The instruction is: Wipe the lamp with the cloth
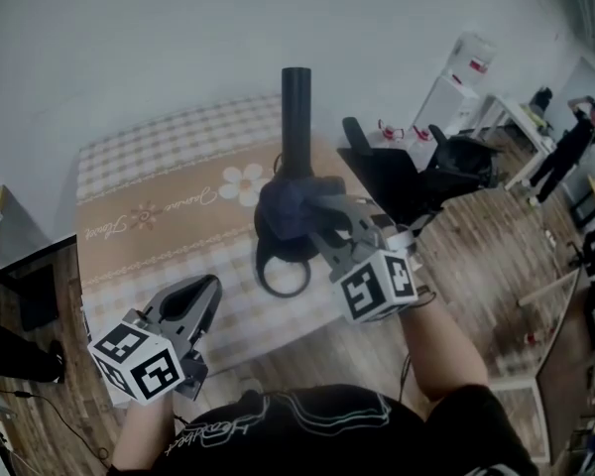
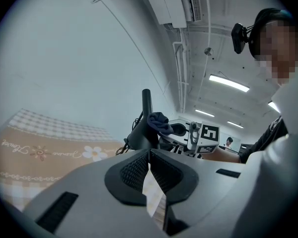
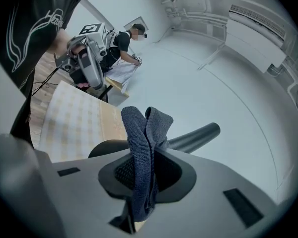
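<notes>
The right gripper has its jaws clenched on the dark blue cloth. The cloth runs up between the pads and bunches out past their tips. Just beyond the bunch is the lamp, its black tube slanting away to the right in the right gripper view. In the head view the cloth sits against the lower part of the lamp's upright tube, above the ring base, near the middle of the table with its checked, flower-printed cover. The left gripper has its jaws closed together on nothing. It hangs by the table's near left edge, well apart from the lamp and the cloth.
</notes>
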